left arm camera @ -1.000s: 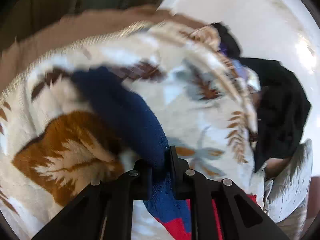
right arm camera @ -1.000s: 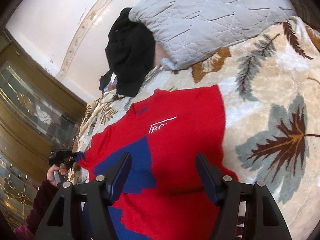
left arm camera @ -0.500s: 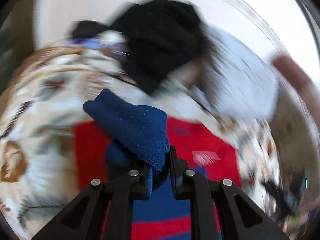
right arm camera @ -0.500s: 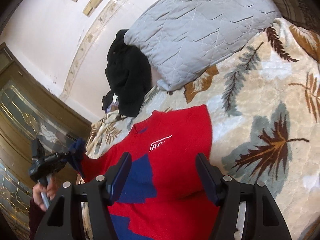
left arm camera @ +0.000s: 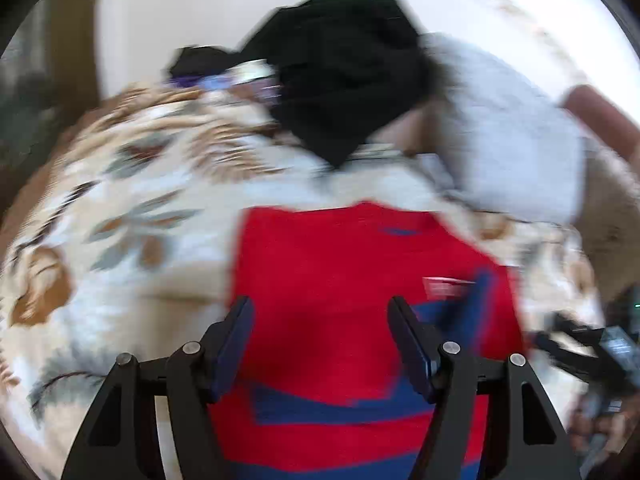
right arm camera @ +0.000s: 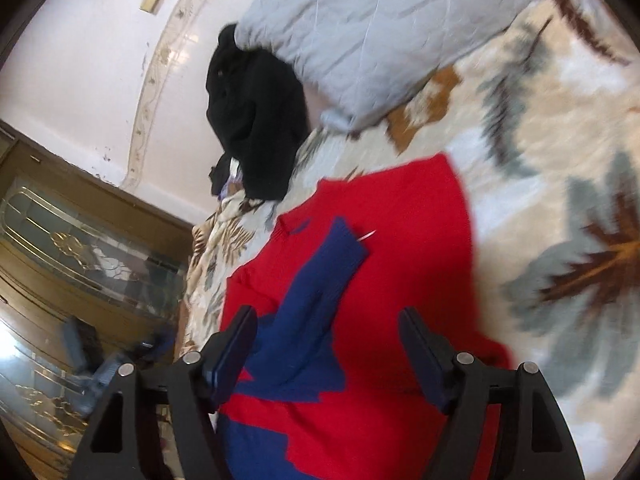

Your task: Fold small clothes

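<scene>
Red-and-blue sweater (right arm camera: 400, 248) lies flat on a leaf-print blanket (right arm camera: 560, 160), blue sleeve (right arm camera: 320, 288) folded across it; left gripper (left arm camera: 320, 340) and right gripper (right arm camera: 326, 344) hover above it, jaws wide, empty.

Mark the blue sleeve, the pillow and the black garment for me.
blue sleeve (right arm camera: 320, 280), right wrist view, middle of its length.
pillow (right arm camera: 372, 32), right wrist view, centre of its quilted face.
black garment (right arm camera: 256, 120), right wrist view, middle of the heap.
</scene>
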{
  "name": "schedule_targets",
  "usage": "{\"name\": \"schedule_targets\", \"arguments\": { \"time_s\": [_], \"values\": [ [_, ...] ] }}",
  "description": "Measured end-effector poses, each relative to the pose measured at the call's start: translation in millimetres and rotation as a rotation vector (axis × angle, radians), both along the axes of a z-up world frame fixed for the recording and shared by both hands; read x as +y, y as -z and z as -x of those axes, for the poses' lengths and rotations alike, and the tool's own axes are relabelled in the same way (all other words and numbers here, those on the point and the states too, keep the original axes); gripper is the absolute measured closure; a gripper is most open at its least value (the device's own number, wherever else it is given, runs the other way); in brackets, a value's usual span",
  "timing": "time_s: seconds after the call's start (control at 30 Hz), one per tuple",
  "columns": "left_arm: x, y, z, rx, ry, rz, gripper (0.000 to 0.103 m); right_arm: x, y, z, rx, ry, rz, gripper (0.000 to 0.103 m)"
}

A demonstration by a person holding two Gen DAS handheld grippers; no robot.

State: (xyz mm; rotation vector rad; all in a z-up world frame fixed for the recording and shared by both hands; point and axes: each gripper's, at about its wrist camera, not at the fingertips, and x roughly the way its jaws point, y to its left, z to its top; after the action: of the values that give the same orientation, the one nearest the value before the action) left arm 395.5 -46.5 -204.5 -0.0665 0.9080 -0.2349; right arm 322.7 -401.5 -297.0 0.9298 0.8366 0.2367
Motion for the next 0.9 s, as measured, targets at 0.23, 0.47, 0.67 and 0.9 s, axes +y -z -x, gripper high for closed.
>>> {"name": "schedule_targets", "arguments": {
  "time_s": [0.23, 0.47, 0.67, 0.9],
  "values": [
    [34, 54, -14, 0.055, -0.092, -0.022, 0.034, 13, 28, -59, 0.058, 0.021, 0.026, 0.026],
    [35, 83, -31, 0.089, -0.097, -0.041, 0.034, 40, 36, -93, -0.001, -0.055, -0.002, 0.082],
    [35, 75, -33, 0.057, -0.132, -0.049, 0.034, 48, -75, -38, -0.235, -0.025, 0.094, 0.091],
    [26, 76, -26, 0.056, -0.15, -0.111, 0.034, -18, -101, 28, -0.104, 0.331, 0.357, 0.085]
  ]
}}
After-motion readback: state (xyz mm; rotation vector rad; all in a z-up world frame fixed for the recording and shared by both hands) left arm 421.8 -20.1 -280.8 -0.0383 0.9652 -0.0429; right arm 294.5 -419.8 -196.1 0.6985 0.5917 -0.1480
